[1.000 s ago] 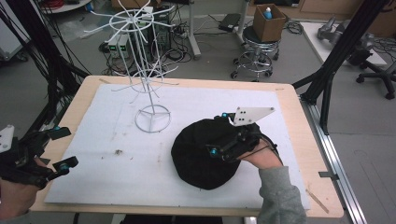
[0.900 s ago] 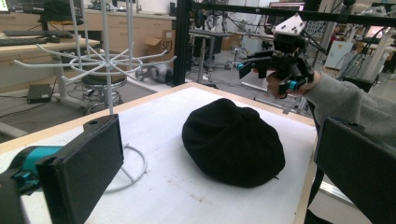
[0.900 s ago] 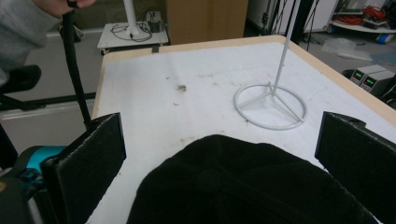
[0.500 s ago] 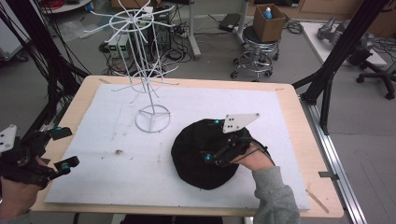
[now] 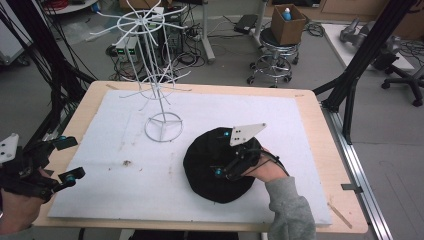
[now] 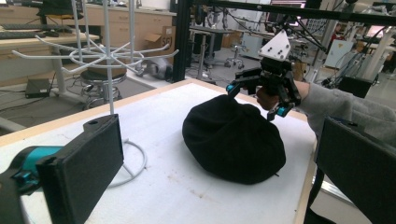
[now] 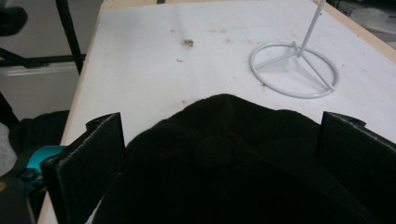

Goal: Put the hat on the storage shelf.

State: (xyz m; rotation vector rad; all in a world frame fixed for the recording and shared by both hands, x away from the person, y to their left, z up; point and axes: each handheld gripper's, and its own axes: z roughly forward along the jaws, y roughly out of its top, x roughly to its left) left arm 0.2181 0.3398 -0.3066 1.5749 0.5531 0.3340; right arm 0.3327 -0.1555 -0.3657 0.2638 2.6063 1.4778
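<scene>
A round black hat (image 5: 215,167) lies flat on the white mat's (image 5: 300,130) near right. My right gripper (image 5: 222,155) straddles it, jaws wide apart. My left gripper (image 5: 65,160) hangs open at near left.

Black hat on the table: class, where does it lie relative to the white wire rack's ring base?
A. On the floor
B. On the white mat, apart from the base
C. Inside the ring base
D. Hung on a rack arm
B: the black hat lies on the white mat, clear of the wire rack's ring base, under the right gripper.
</scene>
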